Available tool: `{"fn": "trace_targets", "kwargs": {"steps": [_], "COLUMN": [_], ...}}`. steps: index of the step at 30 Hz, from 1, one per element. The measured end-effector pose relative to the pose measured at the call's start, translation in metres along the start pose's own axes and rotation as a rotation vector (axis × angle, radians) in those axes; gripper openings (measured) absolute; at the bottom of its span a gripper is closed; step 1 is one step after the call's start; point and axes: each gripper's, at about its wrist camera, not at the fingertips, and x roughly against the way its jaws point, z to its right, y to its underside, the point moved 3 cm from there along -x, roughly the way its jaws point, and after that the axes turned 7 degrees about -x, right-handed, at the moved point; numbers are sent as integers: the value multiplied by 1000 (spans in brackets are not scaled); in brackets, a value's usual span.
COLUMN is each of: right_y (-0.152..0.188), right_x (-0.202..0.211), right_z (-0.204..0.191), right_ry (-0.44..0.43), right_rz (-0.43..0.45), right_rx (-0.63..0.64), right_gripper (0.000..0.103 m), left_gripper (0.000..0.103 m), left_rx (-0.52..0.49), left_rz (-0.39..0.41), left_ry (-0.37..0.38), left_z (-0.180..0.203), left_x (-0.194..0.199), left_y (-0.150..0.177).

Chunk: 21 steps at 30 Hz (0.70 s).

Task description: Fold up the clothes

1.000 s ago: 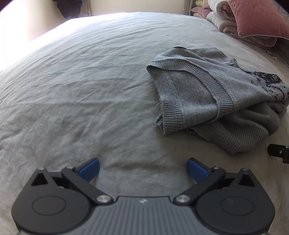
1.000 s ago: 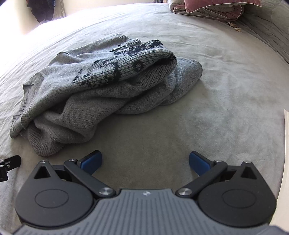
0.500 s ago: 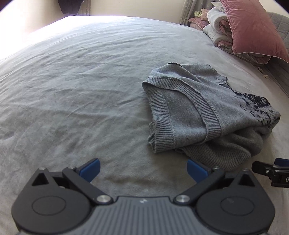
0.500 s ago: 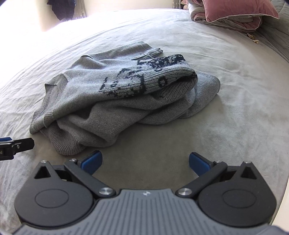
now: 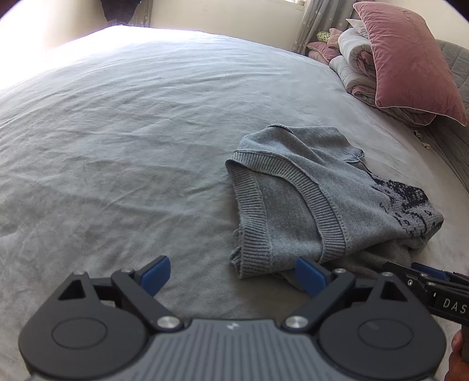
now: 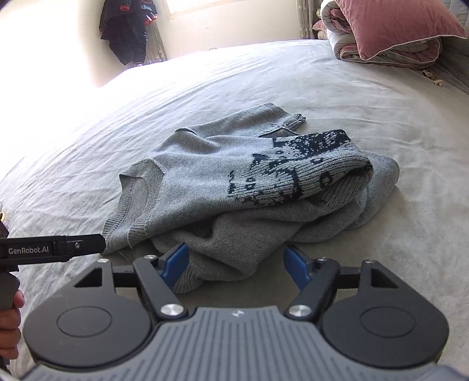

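My right gripper point(image 5: 422, 274) is cut off by the frame edge beside the sweater point(image 5: 322, 205); its jaw state unreadable there. Sweater's lower layers hidden under the top fold point(image 6: 263, 175). Small object point(image 5: 422, 139) beyond the sweater: too small to identify.

Strong daylight is pouring in from the window point(image 6: 187, 6) at the far end of the room, and it is washing out the far left part of the bed point(image 5: 123, 38) to pure white in both views. The nearer sheet is staying evenly lit, with creases showing as soft shadows. The grey sweater point(image 6: 234, 181) is casting a faint shadow along its near edge. The fisheye lenses are bending the bed into a dome and darkening the frame corners. Focus is holding sharp in the middle, while the pink pillow point(image 5: 410, 58) is looking slightly soft.
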Motion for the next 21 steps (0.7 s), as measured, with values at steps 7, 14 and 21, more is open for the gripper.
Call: {"fn": "trace_targets", "kwargs": {"steps": [7,14,21], "right_y": [3,5,7], "right_x": [-19,-15,-3], "right_z": [1,-3,-13], "right_ry": [-15,-15,-69], "right_rz": [-36,-21,-46], "right_rx": [-58,-56,-36], "right_gripper": [41,18,15], "left_gripper": [93,93,93], "left_rx": [13,39,66], "left_rz": [-33,-60,-54], "left_ry": [31,56,91], "left_z": [-8,-15,-16], "left_x": [0,2,7], "left_y": [4,7,6]}}
